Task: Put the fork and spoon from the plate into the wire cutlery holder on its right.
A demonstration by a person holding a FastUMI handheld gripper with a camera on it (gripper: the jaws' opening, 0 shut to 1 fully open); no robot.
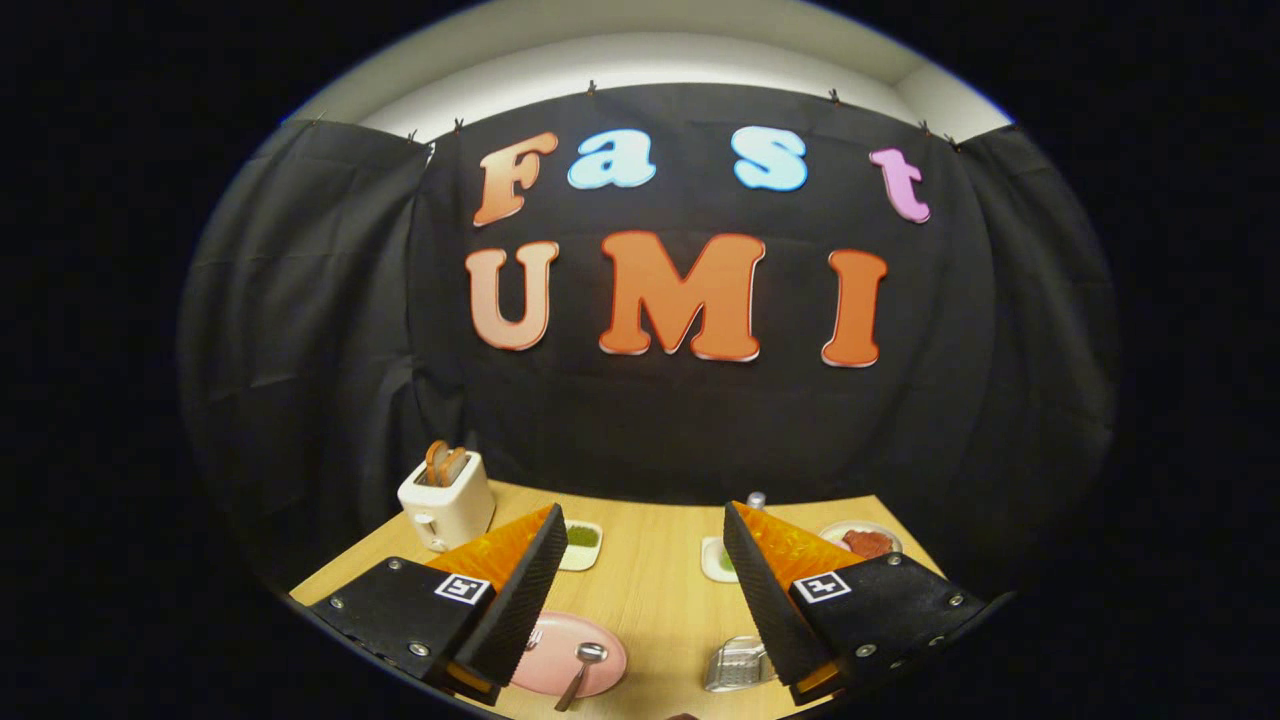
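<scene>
Gripper (645, 570) held above the near part of a wooden table (650, 570), fingers spread wide apart, nothing between them but bare tabletop. Pink plate (590, 672) lies low between the fingers, nearer the left one, whose tip covers its left edge. Spoon (583, 668) rests on the plate, bowl up toward the far side, handle running back over the near rim. Fork (533, 638) also on the plate, just beside the left finger; only its tines peek out from behind that finger. Wire cutlery holder (738, 664) sits on the table to the right of the plate, apart from it, tucked against the inner side of the right finger and partly hidden by it; whether it stands upright or lies on its side cannot be told. Beyond the left finger, a cream toaster (446, 500) with two slices of bread (446, 464) poking up from the slots. Ahead of the fingers, a small white dish with something green (581, 541) close to the left fingertip, and a second green-filled dish (718, 560) touching the line of the right finger. Beyond the right finger, a white plate with red food (866, 541). A small grey cap-like object (756, 499) shows over the right fingertip; too small to identify.
</scene>
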